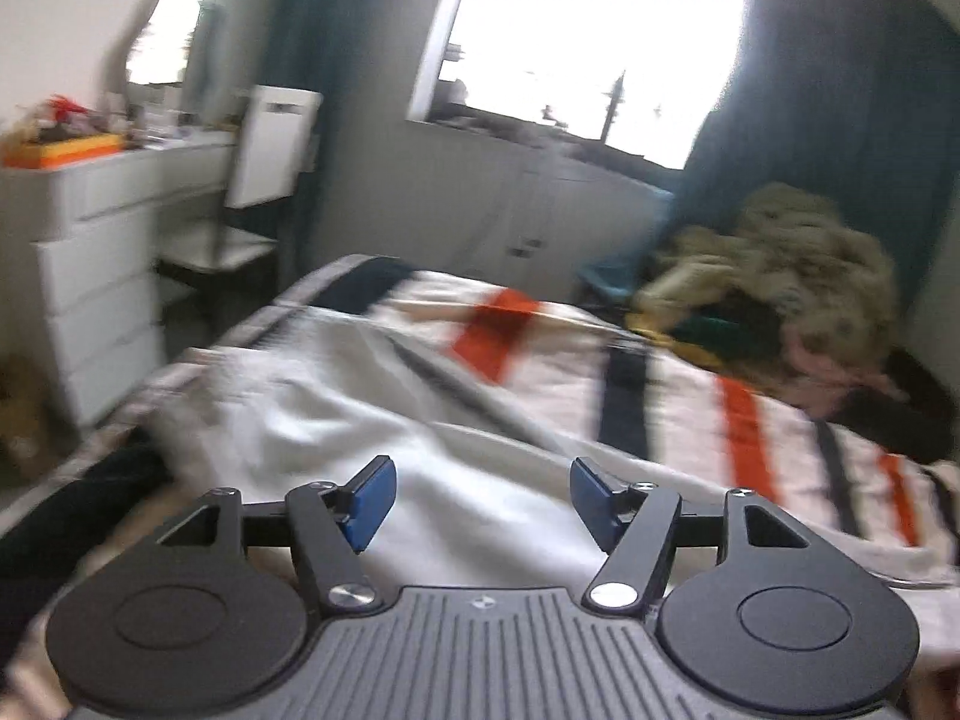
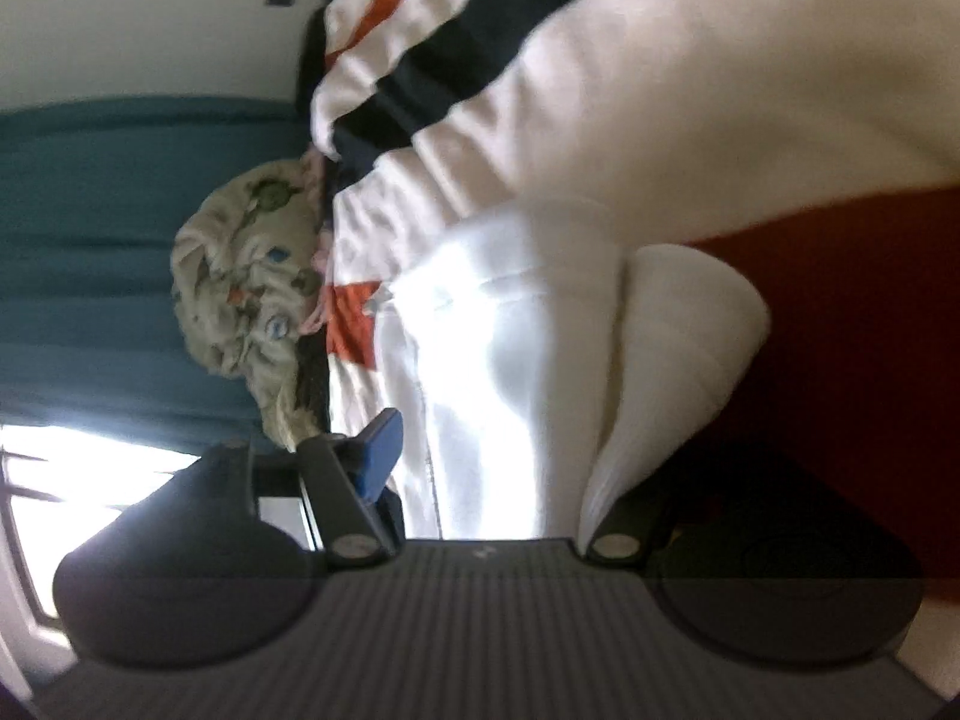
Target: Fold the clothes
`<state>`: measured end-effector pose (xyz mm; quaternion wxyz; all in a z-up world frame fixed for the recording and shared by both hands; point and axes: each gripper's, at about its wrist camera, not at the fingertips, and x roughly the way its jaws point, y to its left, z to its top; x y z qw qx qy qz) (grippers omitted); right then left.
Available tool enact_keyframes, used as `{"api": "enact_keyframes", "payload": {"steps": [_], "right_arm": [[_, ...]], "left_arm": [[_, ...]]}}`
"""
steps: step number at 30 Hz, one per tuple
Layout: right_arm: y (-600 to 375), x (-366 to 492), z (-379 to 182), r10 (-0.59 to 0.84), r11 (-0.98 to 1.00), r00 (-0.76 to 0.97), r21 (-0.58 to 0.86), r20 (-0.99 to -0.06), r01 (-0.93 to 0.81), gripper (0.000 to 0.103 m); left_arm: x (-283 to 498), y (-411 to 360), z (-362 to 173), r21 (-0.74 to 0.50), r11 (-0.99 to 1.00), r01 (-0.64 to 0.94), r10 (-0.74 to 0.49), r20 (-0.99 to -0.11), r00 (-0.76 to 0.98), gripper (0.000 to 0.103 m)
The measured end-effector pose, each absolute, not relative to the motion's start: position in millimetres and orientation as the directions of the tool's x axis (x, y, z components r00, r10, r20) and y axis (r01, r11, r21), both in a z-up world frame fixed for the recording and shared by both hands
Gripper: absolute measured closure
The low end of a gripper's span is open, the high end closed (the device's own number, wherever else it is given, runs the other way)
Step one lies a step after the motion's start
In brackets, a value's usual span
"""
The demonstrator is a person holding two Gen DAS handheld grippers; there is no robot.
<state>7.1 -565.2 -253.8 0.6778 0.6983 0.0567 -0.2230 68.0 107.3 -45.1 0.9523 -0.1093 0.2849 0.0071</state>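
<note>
Left gripper (image 1: 483, 501) jaws spread wide, nothing between them, hovering over the white garment (image 1: 336, 414) lying crumpled on the striped bedspread (image 1: 744, 420). Right gripper (image 2: 501, 450): one blue pad visible, the other hidden under a white cloth fold (image 2: 678, 348), so grip unclear, possibly pinching it. Beige bundle (image 1: 774, 264) beyond.

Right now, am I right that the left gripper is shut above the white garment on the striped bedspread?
Not quite: the left gripper is open, not shut. The left wrist view shows its blue pads well apart with nothing between them. The rest stands: it is above the white garment, which lies on the striped bedspread.
</note>
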Motion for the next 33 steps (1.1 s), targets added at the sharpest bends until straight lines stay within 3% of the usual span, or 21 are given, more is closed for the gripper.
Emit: {"api": "enact_keyframes", "payload": {"steps": [5, 9, 11, 15, 17, 19, 23, 26, 30, 33], "right_arm": [[-565, 5, -241, -0.234, -0.031, 0.933, 0.961, -0.273, 0.273, 0.036], [-563, 4, -239, -0.229, 0.007, 0.92, 0.944, -0.319, 0.329, 0.036], [-563, 3, -241, -0.239, 0.011, 0.9, 0.926, -0.364, 0.377, 0.036], [-563, 3, -244, -0.262, 0.002, 0.882, 0.913, -0.393, 0.407, 0.041], [-562, 3, -243, -0.266, 0.029, 0.876, 0.905, -0.402, 0.424, 0.043], [-560, 4, -241, -0.27, 0.049, 0.865, 0.891, -0.424, 0.452, 0.048], [-559, 6, -239, -0.281, 0.067, 0.864, 0.89, -0.417, 0.451, 0.051], [-555, 11, -228, -0.294, 0.129, 0.856, 0.87, -0.426, 0.477, 0.065], [-541, 20, -199, -0.32, 0.255, 0.862, 0.84, -0.393, 0.478, 0.067], [-525, 30, -176, -0.342, 0.377, 0.864, 0.789, -0.369, 0.485, 0.086]], "left_arm": [[86, 38, -62, -0.191, 0.978, 0.082, -0.174, -0.538, 0.825, 0.035], [100, -17, -76, -0.179, 0.962, 0.207, -0.272, -0.535, 0.8, 0.035], [105, -43, -85, -0.149, 0.955, 0.258, -0.297, -0.527, 0.796, 0.03], [121, -78, -106, -0.057, 0.961, 0.272, -0.262, -0.509, 0.82, 0.029], [130, -86, -116, -0.027, 0.964, 0.266, -0.244, -0.495, 0.834, 0.022], [137, -89, -129, 0.025, 0.97, 0.24, -0.198, -0.49, 0.849, 0.021], [150, -83, -161, 0.051, 0.974, 0.222, -0.151, -0.586, 0.796, 0.019], [152, -86, -177, 0.082, 0.976, 0.203, -0.107, -0.632, 0.767, 0.017], [155, -86, -173, 0.072, 0.979, 0.188, -0.097, -0.647, 0.756, 0.016], [157, -83, -169, 0.063, 0.979, 0.194, -0.106, -0.656, 0.748, 0.016]]}}
